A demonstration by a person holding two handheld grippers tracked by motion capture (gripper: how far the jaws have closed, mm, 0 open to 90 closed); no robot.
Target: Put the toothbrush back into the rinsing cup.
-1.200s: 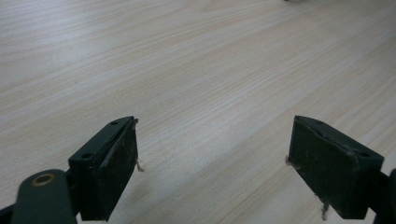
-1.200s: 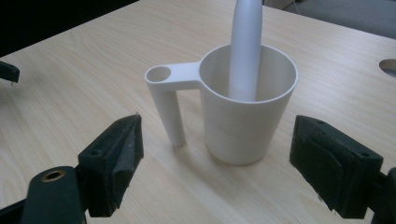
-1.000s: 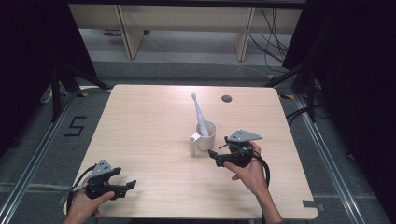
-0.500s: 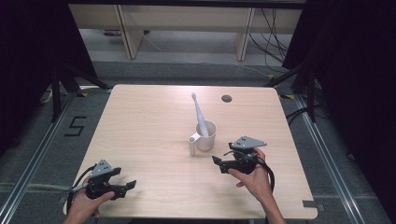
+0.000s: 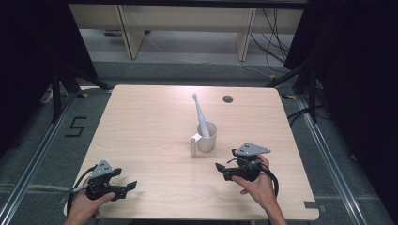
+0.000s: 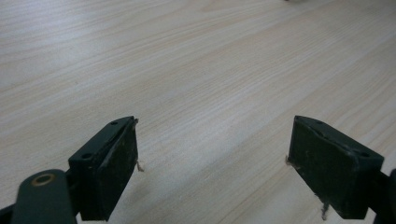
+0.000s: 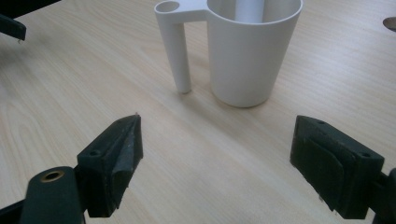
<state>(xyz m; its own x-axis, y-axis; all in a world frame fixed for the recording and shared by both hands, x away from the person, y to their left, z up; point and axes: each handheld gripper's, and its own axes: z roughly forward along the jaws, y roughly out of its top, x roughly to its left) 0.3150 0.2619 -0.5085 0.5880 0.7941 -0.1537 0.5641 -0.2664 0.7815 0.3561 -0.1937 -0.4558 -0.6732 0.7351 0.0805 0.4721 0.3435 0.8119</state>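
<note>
**Both grippers off the cup**

We see the table (image 5: pixel 141 117), then the white cup (image 5: pixel 207 136) mid-table holding a toothbrush (image 5: pixel 199 112). Our right gripper (image 5: pixel 219 168) sits near it, jaws spread; left gripper (image 5: pixel 130 186) well apart, jaws spread too.

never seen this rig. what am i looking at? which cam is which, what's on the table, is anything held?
No robot arm here: a person holds a two-jaw gripper in each hand. The high view looks down on a wooden table; the left gripper is at the near left, the right gripper at the near right. The other two pictures come from cameras riding on each gripper, looking along its own black jaws.

On the table stands a white cup with a side handle, and a white toothbrush leans upright in it. A small dark round spot sits near the far edge.

Nothing is held: both grippers are open, and the right one faces the cup.
</note>
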